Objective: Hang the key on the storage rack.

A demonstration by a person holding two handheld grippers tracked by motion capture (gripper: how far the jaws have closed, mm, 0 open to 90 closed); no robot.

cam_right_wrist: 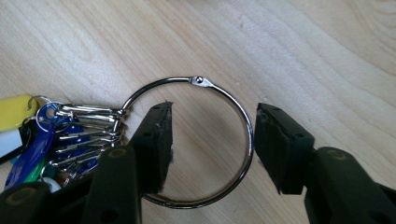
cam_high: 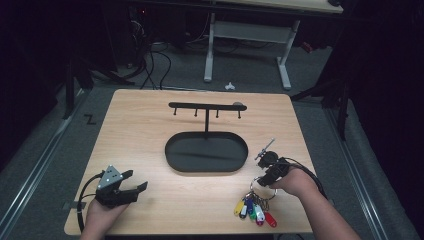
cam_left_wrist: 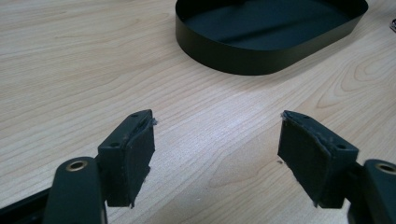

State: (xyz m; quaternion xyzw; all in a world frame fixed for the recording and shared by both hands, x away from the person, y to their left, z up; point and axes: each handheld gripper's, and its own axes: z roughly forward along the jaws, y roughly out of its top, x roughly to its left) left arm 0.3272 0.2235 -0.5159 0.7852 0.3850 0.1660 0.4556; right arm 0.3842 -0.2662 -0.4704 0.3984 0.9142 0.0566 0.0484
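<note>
- The work in hand looks like picking up a bunch of keys so it can be hung on the black hook stand (cam_high: 206, 107), which rises from an oval black tray (cam_high: 206, 152) at the centre of the high view.
- The keys lie on the wooden table (cam_high: 150, 120) at the lower right of the high view. Their coloured tags (cam_high: 254, 210) fan out toward the bottom edge, and the large metal ring (cam_right_wrist: 201, 140) lies flat beside them.
- The right gripper (cam_right_wrist: 212, 144) is set over that ring. In its own view one jaw stands inside the loop and the other just outside the wire on the right of the frame — a stance that would pinch the thin wire when the jaws meet.
- Those jaws are part-way open; the outer pad sits just beside the wire and no firm press on it is visible, so I judge the ring is not yet gripped.
- Taking the ring rather than the tags makes sense: the loop is the part that has to go over one of the hooks.
- The small keyrings are bunched at the left of the right gripper view, away from the stretch of wire between the jaws.
- The left gripper (cam_high: 131, 184) rests at the lower left of the high view, well apart from the keys. Its jaws are wide open with bare table between them in its own view, pointing toward the tray's wall (cam_left_wrist: 243, 60) — apparently waiting.
</note>
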